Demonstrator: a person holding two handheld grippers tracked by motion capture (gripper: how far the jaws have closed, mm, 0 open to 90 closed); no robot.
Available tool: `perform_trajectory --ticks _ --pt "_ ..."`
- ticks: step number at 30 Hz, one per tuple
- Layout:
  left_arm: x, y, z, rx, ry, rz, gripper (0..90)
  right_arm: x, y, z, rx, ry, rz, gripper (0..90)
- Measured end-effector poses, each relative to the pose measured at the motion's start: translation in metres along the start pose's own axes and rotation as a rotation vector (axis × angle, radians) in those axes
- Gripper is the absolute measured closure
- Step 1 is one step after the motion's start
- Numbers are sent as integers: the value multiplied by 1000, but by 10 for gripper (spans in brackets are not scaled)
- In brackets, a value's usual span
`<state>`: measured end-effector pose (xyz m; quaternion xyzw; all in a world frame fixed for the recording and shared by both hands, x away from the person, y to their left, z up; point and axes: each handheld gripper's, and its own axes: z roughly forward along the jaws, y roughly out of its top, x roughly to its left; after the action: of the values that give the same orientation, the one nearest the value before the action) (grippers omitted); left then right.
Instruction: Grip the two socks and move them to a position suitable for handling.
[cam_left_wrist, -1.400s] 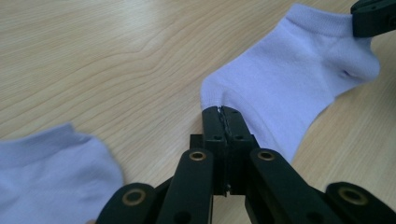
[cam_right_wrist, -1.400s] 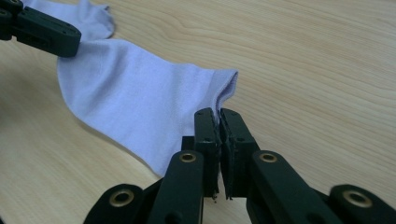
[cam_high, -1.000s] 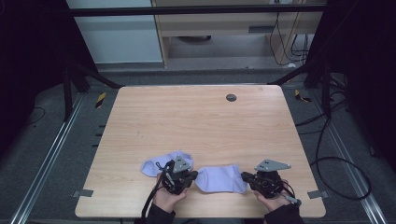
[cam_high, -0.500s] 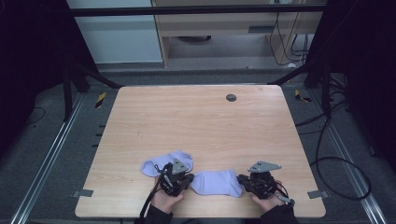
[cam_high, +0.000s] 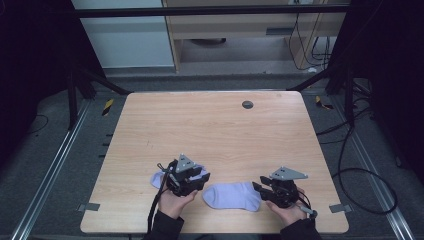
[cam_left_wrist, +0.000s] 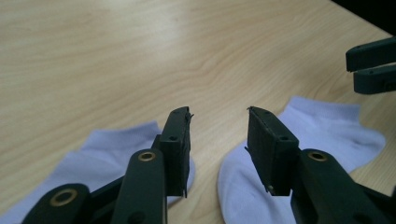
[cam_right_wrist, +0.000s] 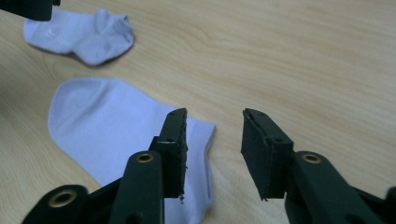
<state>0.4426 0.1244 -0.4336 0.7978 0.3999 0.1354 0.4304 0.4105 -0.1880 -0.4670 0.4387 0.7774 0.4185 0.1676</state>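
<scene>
Wooden table (cam_high: 210, 130): flat lavender ankle sock (cam_high: 232, 195) between left gripper (cam_high: 202, 178) and right gripper (cam_high: 257, 188), jaws spread, empty; second lavender sock (cam_high: 159, 178) beneath left gripper.

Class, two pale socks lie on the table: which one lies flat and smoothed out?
The sock between the grippers, spread flat with its cuff toward the right gripper. The other sock, by the left gripper, lies bunched.

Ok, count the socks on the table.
2: one sock lies flat between the two grippers near the table's front edge; the other sock sits partly hidden under the left gripper.
</scene>
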Motion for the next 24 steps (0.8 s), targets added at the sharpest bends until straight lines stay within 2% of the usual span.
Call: perform_trajectory --ticks 5,10,17,24 --pt "12 18 -10 -31 22 -1 526 0 10 -1 -44 -1 4 547" --pt "28 26 -23 -41 60 7 497 2 19 2 -66 3 0 519" --pt "51 20 -45 -48 134 -10 490 9 31 12 -73 16 -3 507" --pt "71 4 -66 -27 195 4 475 22 43 28 -72 35 -16 497"
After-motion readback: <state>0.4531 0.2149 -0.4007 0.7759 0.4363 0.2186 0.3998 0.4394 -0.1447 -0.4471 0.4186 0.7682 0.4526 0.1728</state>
